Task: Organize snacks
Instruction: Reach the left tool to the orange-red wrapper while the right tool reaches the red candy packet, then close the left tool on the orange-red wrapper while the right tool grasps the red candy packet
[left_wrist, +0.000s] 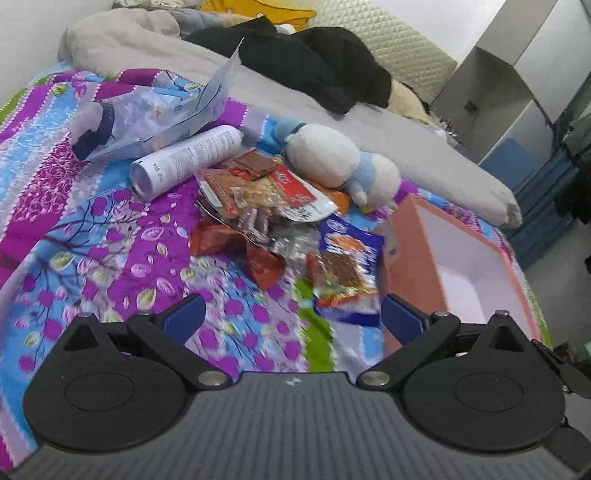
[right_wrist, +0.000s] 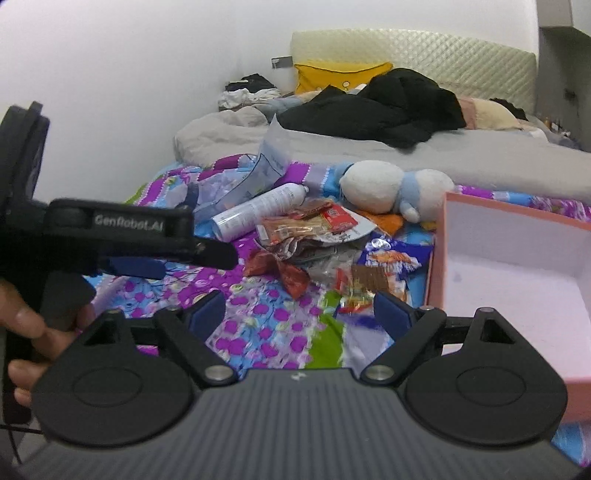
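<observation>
A pile of snack packets (left_wrist: 266, 206) (right_wrist: 314, 232) lies on the flowered bedspread (left_wrist: 110, 240). A blue packet (left_wrist: 351, 266) (right_wrist: 391, 266) and a crumpled red wrapper (left_wrist: 262, 262) (right_wrist: 291, 275) sit at its near edge. Just right of the pile stands an open pink box (left_wrist: 406, 258) (right_wrist: 437, 258) with a white inside and nothing visible in it. My left gripper (left_wrist: 291, 317) hovers open just short of the blue packet, holding nothing. My right gripper (right_wrist: 299, 314) is open too, near the box's corner. In the right wrist view the left gripper (right_wrist: 147, 254) shows at the left, held by a hand (right_wrist: 37, 332).
Behind the pile lie a white spray can (left_wrist: 188, 158) (right_wrist: 262, 210), a white and blue plush toy (left_wrist: 340, 162) (right_wrist: 391, 188) and a clear plastic bag (left_wrist: 155, 114) (right_wrist: 266, 166). Black clothing (left_wrist: 317, 62) (right_wrist: 388, 107) rests on a grey duvet. A grey wardrobe (left_wrist: 517, 74) stands right of the bed.
</observation>
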